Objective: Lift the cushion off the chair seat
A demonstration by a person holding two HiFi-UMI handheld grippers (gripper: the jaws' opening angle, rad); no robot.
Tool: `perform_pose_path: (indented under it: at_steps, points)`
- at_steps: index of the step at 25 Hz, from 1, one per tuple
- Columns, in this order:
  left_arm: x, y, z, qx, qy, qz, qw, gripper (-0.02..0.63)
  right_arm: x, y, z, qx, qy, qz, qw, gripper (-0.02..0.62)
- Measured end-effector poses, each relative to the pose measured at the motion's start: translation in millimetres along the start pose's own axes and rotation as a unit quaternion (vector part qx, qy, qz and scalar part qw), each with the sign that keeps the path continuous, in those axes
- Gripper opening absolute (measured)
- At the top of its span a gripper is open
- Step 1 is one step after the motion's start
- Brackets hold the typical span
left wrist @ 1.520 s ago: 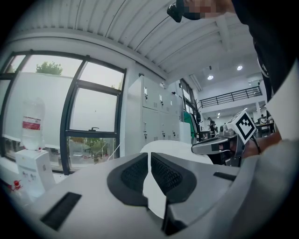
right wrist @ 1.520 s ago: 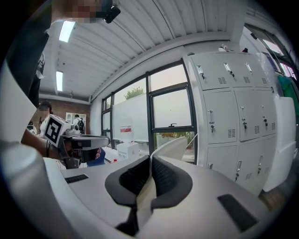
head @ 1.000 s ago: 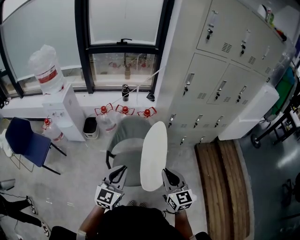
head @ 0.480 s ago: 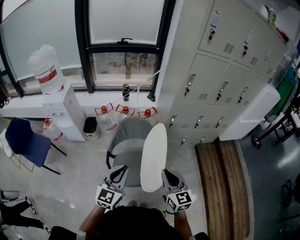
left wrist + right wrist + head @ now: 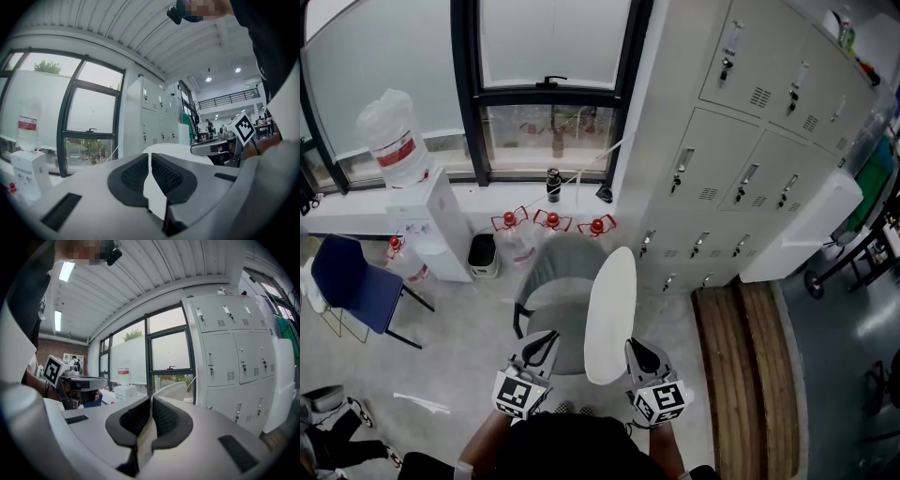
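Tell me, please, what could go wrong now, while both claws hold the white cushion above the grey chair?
1. The left claw and the right claw each pinch only a thin edge of the cushion. It may slip out and drop back on the chair.
2. The cushion stands tilted, close beside the lockers. A swing to that side might hit them.

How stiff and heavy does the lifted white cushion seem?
Probably fairly stiff: the cushion shows a smooth oval, no sag, though gripped only at its edge. Likely light: the left tongs and right tongs carry it by edge pinches alone.
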State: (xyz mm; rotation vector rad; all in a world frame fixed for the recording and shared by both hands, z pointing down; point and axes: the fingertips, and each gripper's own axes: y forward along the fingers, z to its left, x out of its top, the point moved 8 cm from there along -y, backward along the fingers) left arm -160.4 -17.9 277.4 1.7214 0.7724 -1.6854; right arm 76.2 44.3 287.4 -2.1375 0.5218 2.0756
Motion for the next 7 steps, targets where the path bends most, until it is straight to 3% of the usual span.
perform_pose_path:
  at_steps: [7]
  points:
    - [-0.3,5.1,0.5,0.001,-0.008,-0.005,1.0,0.034,-1.9,1.4,-2.4,0.0,0.0,0.002,1.0,0.037]
